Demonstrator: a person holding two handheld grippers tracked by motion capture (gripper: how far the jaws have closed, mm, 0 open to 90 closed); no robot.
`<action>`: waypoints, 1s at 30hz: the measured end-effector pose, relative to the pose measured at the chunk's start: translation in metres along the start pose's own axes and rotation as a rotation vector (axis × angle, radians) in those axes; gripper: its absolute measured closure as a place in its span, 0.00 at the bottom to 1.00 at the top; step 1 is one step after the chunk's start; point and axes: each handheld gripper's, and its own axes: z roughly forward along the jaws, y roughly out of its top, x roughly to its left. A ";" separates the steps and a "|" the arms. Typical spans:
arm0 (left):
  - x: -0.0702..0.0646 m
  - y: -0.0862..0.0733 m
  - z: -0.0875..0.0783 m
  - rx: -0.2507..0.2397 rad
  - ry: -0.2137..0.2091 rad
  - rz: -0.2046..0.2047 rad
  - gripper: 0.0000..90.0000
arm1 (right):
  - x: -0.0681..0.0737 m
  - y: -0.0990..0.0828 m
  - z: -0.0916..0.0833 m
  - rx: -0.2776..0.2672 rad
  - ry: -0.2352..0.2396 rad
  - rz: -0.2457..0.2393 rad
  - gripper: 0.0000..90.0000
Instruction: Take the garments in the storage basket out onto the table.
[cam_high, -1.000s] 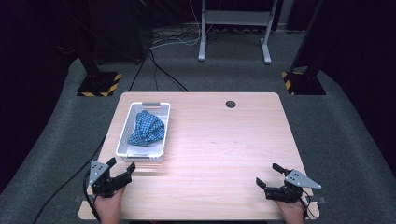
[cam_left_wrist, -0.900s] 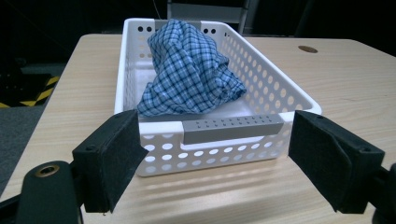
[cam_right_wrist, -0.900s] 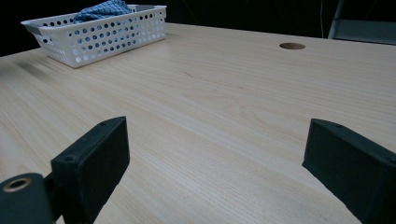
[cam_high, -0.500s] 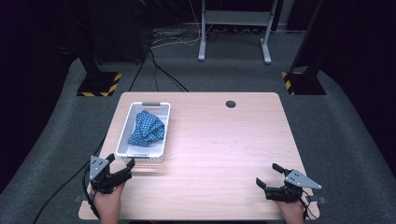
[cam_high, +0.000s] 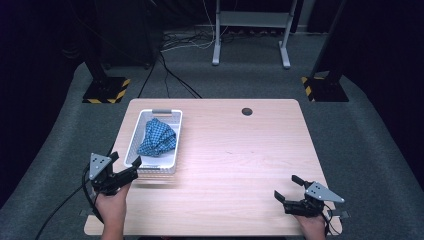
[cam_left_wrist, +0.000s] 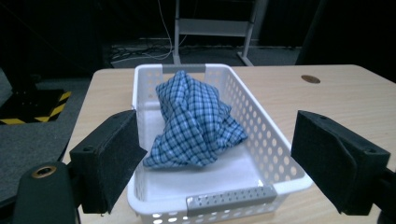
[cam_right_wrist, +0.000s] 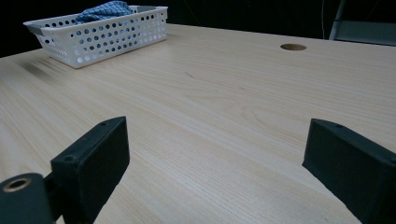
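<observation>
left gripper (cam_high: 126, 169): jaws wide apart, just opened a bit more, nothing held, at near end of white basket (cam_high: 131, 150) | blue checked cloth (cam_high: 157, 137): crumpled in basket, left side of wooden table (cam_high: 240, 155) | right gripper (cam_high: 289, 189): jaws wide apart, nothing held, low over table's near right corner

**Desk:** What's on your screens away from the work?

**Operator:** I've got a pale wooden table (cam_high: 240, 165), bare grain across the middle and right. There's a round hole (cam_high: 247, 111) near its far edge, a little right of centre.

**Desk:** And beyond it?

**Operator:** Grey carpet (cam_high: 360, 130) all round. I'm seeing a grey metal stand (cam_high: 250, 20) at the back on two legs, with loose cables (cam_high: 170, 75) running across the floor to its left. There are two floor plates with yellow-and-black stripes, one far left (cam_high: 106, 92) and one far right (cam_high: 325, 90), each carrying a dark post. Behind that it's all black.
</observation>
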 end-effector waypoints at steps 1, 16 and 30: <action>0.000 0.001 0.000 -0.005 -0.001 0.001 0.16 | 0.000 0.000 0.000 0.000 0.000 0.001 0.07; -0.004 0.016 0.005 -0.007 -0.004 0.000 0.09 | -0.001 0.000 0.000 0.003 0.005 0.005 0.07; -0.005 0.023 0.013 -0.008 -0.012 -0.011 0.08 | -0.001 0.000 0.000 0.002 0.009 0.002 0.07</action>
